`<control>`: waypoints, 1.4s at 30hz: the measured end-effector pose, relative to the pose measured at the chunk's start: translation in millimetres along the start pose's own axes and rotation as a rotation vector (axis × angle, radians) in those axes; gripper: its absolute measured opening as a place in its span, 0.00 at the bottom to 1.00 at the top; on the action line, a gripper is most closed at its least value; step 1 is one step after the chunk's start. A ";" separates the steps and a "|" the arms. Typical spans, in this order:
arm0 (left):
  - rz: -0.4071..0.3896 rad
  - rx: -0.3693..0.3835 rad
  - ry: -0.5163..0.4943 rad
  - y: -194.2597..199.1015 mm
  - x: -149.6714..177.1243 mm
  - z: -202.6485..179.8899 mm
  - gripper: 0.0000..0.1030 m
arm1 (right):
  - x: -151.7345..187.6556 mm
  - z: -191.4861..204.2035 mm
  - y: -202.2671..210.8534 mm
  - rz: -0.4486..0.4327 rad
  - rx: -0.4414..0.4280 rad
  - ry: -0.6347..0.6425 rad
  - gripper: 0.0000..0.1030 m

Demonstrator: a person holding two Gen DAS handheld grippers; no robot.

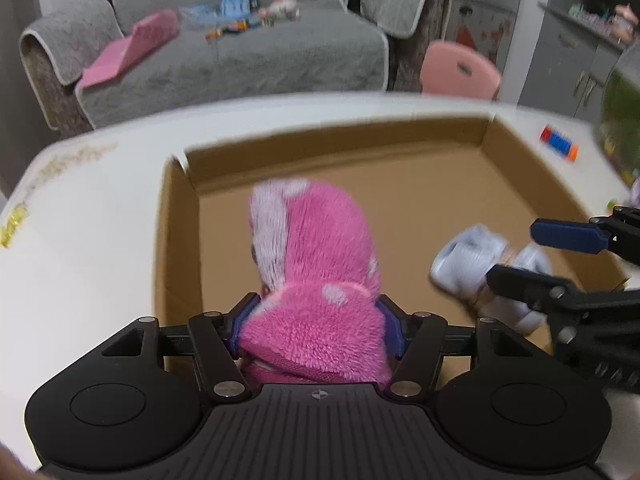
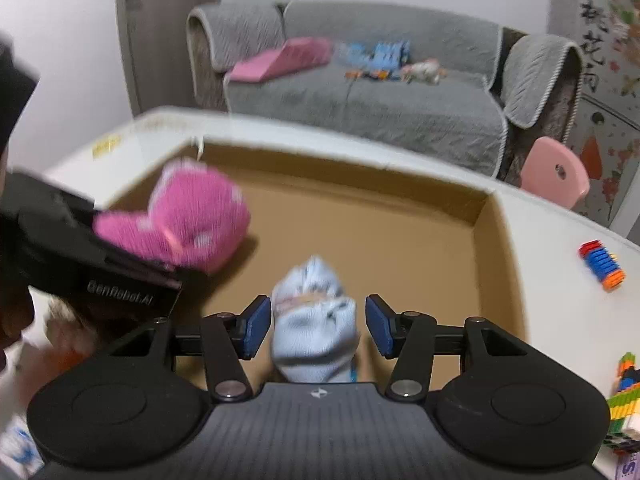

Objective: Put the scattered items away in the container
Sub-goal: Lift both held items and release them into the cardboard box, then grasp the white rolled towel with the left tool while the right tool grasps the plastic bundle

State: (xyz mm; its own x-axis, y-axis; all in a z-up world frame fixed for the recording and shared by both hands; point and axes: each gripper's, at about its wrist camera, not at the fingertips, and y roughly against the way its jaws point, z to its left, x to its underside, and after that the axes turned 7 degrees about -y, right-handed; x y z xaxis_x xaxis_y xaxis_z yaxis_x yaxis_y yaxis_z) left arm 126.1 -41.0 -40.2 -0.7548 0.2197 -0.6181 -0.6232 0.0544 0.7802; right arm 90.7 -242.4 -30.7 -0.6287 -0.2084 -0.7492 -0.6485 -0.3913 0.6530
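Left hand-held gripper (image 1: 316, 326): over the near edge of the box, its blue pads against both sides of a fluffy pink sock with pale spots (image 1: 316, 264); the sock bulges up and forward from between the pads, so it is held.
Right hand-held gripper (image 2: 318, 326): jaws parted at a middling width, a gap on each side of a rolled light-blue sock (image 2: 314, 320) that sits between the blue pads; the pads do not press on it.
White counter (image 1: 88, 220): carries the box and the loose toys.
Shallow brown cardboard box (image 1: 400, 184): lies open on the counter, low walls all round, floor bare apart from what hangs over it.
Pink sock, position: above the left half of the box floor, seen from the right wrist camera (image 2: 192, 216) as a blurred pink lump at the left gripper's tip.
Light-blue sock, position: above the near right part of the box; from the left wrist camera (image 1: 468, 264) it shows between the right gripper's fingers (image 1: 520, 258).
Striped block toy in red, blue and orange (image 2: 602, 264): on the counter outside the right wall of the box, well apart from both socks.
Stack of green, yellow and white bricks (image 2: 624, 400): at the right edge of the counter, partly cut off.
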 end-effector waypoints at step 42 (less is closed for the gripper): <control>0.031 -0.182 0.116 80.1 163.0 40.3 0.99 | 124.6 -29.5 89.3 -0.090 0.061 0.056 0.74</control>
State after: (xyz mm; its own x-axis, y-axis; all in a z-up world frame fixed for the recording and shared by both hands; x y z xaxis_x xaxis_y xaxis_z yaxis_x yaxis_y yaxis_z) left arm -38.6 38.4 -74.6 -0.7864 0.1041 -0.6089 -0.6177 -0.1294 0.7757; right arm -32.9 -329.8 -69.1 -0.5433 -0.2250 -0.8088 -0.7268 -0.3561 0.5873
